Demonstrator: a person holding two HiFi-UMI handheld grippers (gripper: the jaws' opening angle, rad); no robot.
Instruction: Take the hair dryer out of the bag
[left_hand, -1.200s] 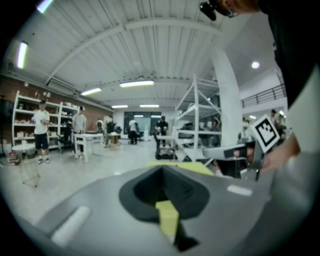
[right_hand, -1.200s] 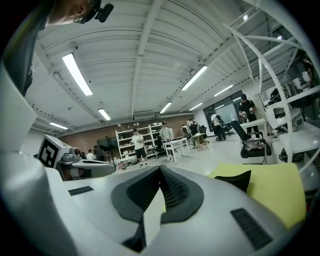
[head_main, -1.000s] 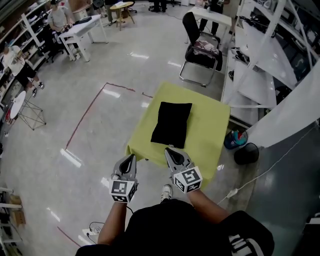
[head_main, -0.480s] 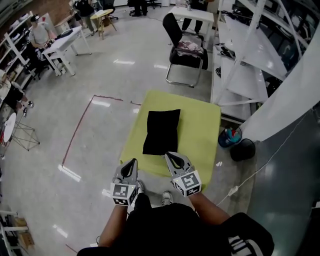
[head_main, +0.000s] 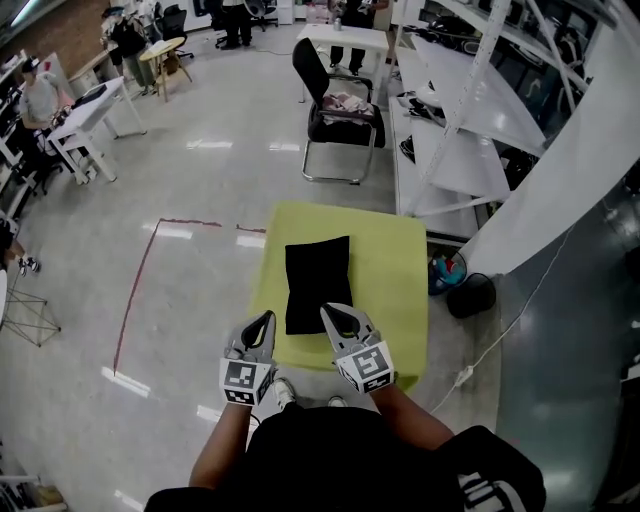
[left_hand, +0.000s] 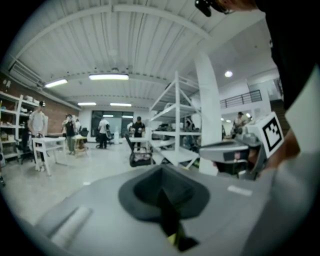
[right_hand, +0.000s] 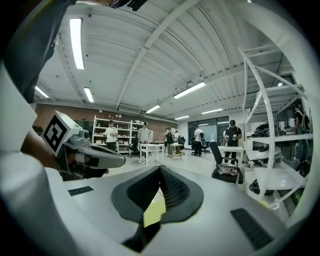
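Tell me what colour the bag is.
Black: the flat fabric bag shows best in the head view.

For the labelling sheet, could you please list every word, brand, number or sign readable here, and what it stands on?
No text can be read.
Cubes on left gripper and right gripper: square black-and-white marker patterns only, no words.
The black bag: no print visible.
Person's shirt: white marks, too cut off to read.
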